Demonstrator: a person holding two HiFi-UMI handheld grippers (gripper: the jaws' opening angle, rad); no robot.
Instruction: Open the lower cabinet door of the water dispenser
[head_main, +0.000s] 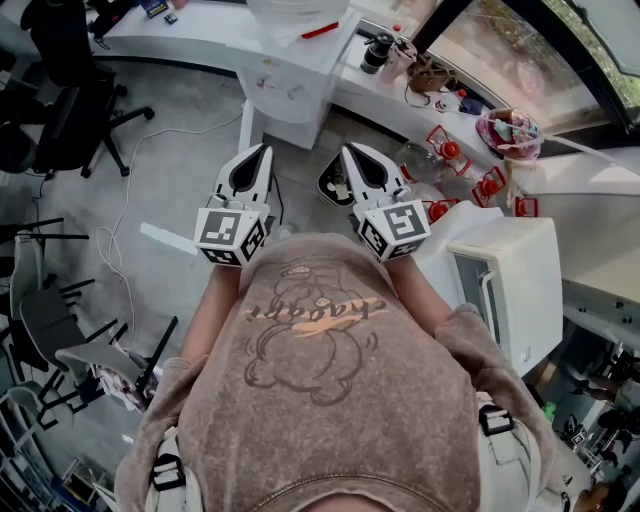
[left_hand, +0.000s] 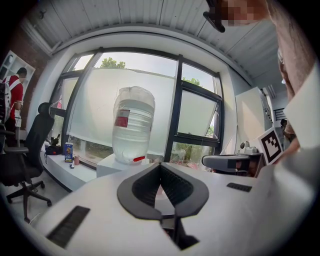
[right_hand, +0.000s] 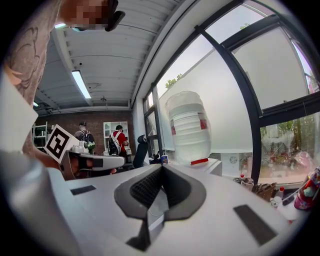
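Ahead of left gripper (head_main: 262, 150), right gripper (head_main: 350, 150): water dispenser (head_main: 290, 80), bottle (left_hand: 132, 125) atop; chair (head_main: 70, 110) leftward

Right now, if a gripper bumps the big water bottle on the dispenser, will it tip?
Probably heavy: the water bottle seems to hold much water. Likely stays put, seated neck-down in the dispenser top. Ribbed plastic wall may flex, not shatter.
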